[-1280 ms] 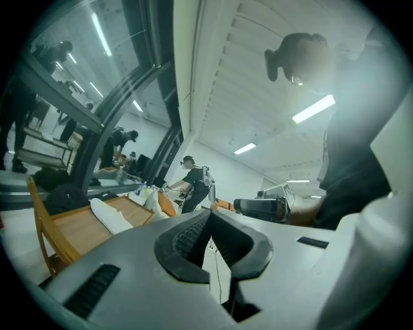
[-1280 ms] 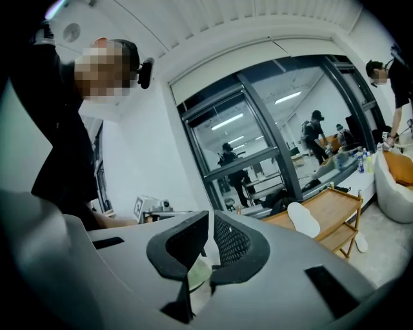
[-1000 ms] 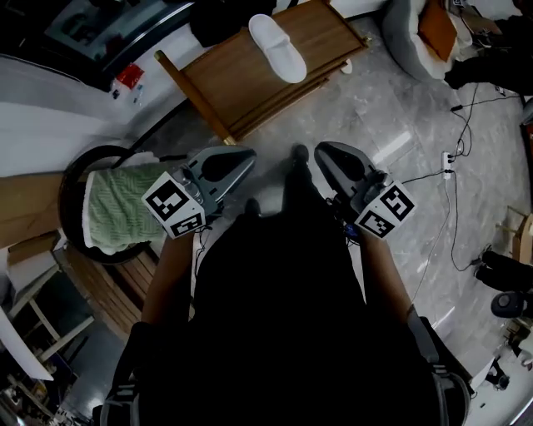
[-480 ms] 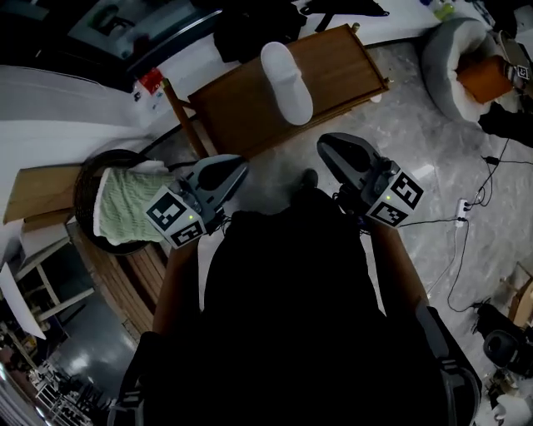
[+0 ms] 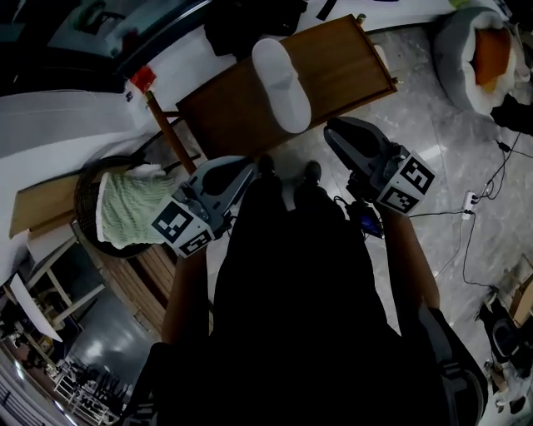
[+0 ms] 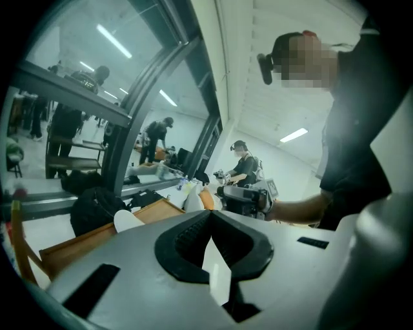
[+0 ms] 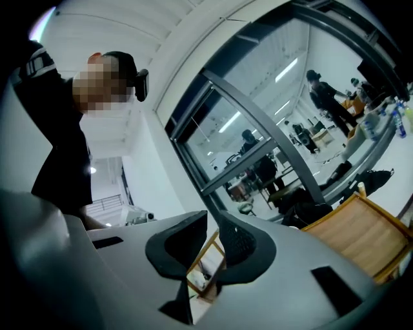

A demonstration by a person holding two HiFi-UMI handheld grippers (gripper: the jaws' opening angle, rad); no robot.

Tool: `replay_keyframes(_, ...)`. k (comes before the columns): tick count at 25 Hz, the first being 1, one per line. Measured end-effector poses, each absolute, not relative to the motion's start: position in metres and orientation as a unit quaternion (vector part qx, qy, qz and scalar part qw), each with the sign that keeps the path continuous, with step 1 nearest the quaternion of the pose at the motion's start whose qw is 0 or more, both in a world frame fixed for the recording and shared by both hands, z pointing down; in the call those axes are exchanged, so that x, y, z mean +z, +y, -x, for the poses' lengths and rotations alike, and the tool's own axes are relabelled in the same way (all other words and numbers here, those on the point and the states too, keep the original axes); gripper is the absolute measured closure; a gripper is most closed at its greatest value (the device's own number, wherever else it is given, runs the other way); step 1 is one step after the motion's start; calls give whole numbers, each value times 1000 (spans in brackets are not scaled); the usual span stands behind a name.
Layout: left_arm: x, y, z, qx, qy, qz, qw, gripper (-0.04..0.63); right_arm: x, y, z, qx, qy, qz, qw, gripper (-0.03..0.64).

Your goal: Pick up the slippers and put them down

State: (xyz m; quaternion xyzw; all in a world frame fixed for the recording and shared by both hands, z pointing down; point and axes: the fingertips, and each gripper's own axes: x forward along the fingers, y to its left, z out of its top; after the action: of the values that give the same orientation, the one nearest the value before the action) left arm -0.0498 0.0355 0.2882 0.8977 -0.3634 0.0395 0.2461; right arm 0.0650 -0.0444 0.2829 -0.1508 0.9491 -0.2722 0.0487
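One white slipper (image 5: 281,83) lies lengthwise on a low wooden bench (image 5: 350,62) straight ahead. My left gripper (image 5: 247,167) hovers just short of the bench's near edge, below and left of the slipper. Its jaws are shut with nothing in them. My right gripper (image 5: 332,127) is over the bench's near edge, right of the slipper, also shut and empty. In the left gripper view the jaws (image 6: 210,214) meet at the tips, and the slipper (image 6: 127,220) shows beyond on the bench (image 6: 71,243). From the right gripper (image 7: 213,222), only the bench (image 7: 358,235) shows.
A round dark basket (image 5: 83,187) with a green towel (image 5: 125,210) stands left. A black bag (image 5: 246,25) sits behind the bench. A grey pet bed (image 5: 454,46) with an orange cushion is at far right. Cables (image 5: 475,200) run across the marble floor. People stand behind glass.
Both grippers have moved forward toward the bench, and the slipper now lies closer to them. Their jaws stay shut and empty.
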Motion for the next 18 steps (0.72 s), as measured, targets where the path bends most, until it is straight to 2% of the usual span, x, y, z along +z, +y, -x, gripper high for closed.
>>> replay_keyframes(3,308,12,54,27,-368,-891,266,585,303,-65,-61,-265,947,181,22,572)
replay_keyframes(6,332,-6,53,17,-369,-885,282,585,332,-75,-57,-281,938,202,1,502)
replay_keyframes(13,388,-30,39,28,-362,-887,287,584,426,-88,-62,-331,913,230,-64,452)
replay_keyframes(18,417,-34,32,27,-354,-885,301,584,480,-89,-67,-366,894,245,-85,428)
